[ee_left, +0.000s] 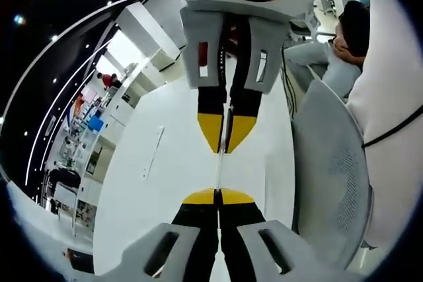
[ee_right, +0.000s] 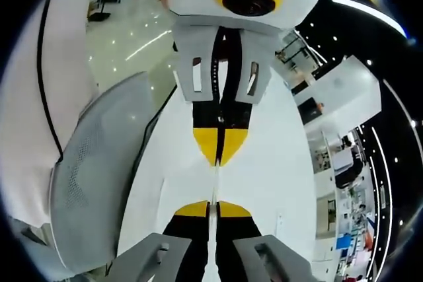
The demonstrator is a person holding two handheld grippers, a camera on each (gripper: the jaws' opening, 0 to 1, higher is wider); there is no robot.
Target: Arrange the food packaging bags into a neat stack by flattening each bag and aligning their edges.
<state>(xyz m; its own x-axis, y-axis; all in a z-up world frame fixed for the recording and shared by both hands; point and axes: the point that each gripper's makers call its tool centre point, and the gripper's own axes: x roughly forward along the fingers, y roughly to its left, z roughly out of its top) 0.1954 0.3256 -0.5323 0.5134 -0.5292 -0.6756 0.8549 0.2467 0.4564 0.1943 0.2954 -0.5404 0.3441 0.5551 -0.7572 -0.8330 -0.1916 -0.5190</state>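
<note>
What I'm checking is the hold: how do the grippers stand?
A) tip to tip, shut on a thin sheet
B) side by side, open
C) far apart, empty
A: left gripper and right gripper face tip to tip, both shut on the thin sheet.

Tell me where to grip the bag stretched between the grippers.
By its two opposite edges. The bag shows edge-on, thin and flat, so come in along its plane from each end, left gripper and right gripper closing on its faces.

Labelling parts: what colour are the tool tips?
Yellow, on black fingers; the left tool shows them best in the left gripper view.
</note>
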